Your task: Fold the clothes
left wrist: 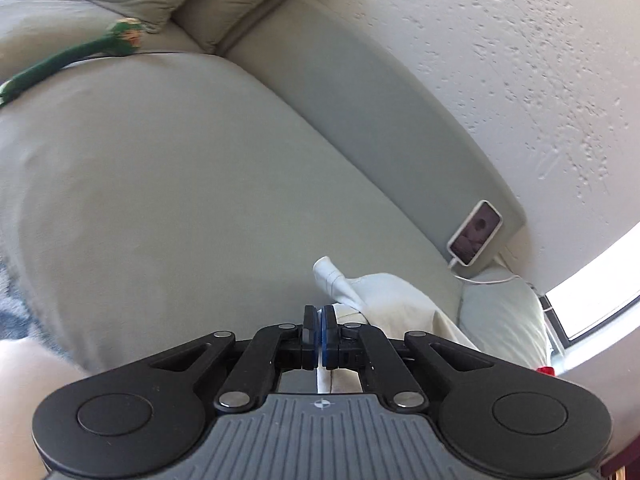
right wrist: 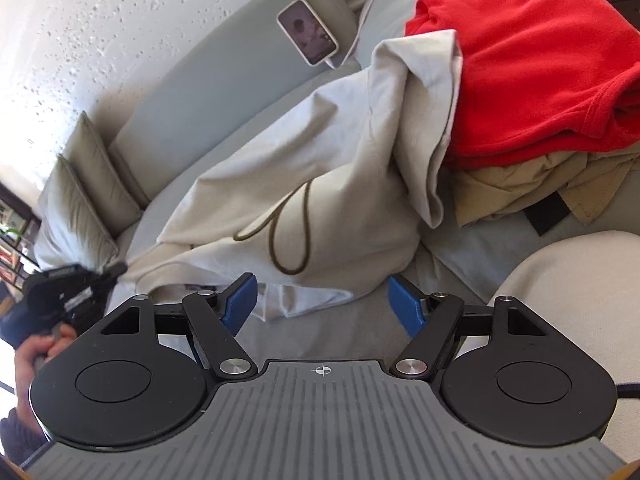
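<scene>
A cream garment (right wrist: 300, 184) with a brown looped line on it lies crumpled across the sofa seat (left wrist: 180, 200). In the left wrist view my left gripper (left wrist: 319, 320) is shut, a thin edge of the cream garment (left wrist: 384, 300) pinched between its blue pads. The right wrist view shows that left gripper (right wrist: 120, 269) at the far left in a person's hand (right wrist: 36, 352), at the garment's left end. My right gripper (right wrist: 322, 300) stands open just above the garment's near hem, nothing between its fingers.
A red garment (right wrist: 520, 72) lies on a tan one (right wrist: 540, 188) at the right. A phone (right wrist: 308, 32) on a white cable leans on the sofa back. Cushions (right wrist: 88, 200) sit at the far end, and a green item (left wrist: 80, 56) lies on the seat.
</scene>
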### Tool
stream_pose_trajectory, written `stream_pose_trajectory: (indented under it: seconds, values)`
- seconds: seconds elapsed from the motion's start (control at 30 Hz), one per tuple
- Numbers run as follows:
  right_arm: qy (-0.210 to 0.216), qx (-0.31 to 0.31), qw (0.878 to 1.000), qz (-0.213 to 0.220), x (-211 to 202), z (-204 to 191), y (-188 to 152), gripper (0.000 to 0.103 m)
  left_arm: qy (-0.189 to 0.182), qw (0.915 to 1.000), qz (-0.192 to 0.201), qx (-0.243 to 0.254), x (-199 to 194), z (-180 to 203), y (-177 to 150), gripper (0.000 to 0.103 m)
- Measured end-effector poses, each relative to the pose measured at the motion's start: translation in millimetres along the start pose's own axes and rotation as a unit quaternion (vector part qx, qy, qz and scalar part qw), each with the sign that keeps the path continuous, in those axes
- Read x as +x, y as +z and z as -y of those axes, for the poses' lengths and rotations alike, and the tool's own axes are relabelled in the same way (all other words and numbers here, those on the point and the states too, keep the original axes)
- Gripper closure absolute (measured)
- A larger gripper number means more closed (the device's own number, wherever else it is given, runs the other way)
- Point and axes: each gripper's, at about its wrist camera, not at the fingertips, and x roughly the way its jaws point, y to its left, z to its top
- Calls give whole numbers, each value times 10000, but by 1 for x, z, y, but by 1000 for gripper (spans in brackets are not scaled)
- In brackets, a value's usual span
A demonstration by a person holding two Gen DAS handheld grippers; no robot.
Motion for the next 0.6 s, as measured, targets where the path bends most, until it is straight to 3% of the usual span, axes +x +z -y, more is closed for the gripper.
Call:
stream_pose_trajectory:
  seconds: [0.13,0.23,0.3,0.4,0.5,0.6]
  values:
    - [32,208,9996,-165,18,2,-9,29,14,9997,-150,-197,-10,-21,-16,103]
    - [108,463,9980,-420,36,9,-18,46,11,9998,-146,-98,-8,-16,-24,103]
    - [212,706,9955,-593,46,16,-24,46,19,9998,-179,-100,-4,-14,-23,103]
    - [161,1238,9914,-392,48,33,-31,44,70,9998,-135,-122,-3,-12,-18,103]
    - [-188,955,9951,144,50,35,-34,45,55,9997,-127,-187,-6,-16,-17,103]
    - [155,1281,9913,243,60,45,-35,51,78,9997,-146,-200,-5,-18,-17,103]
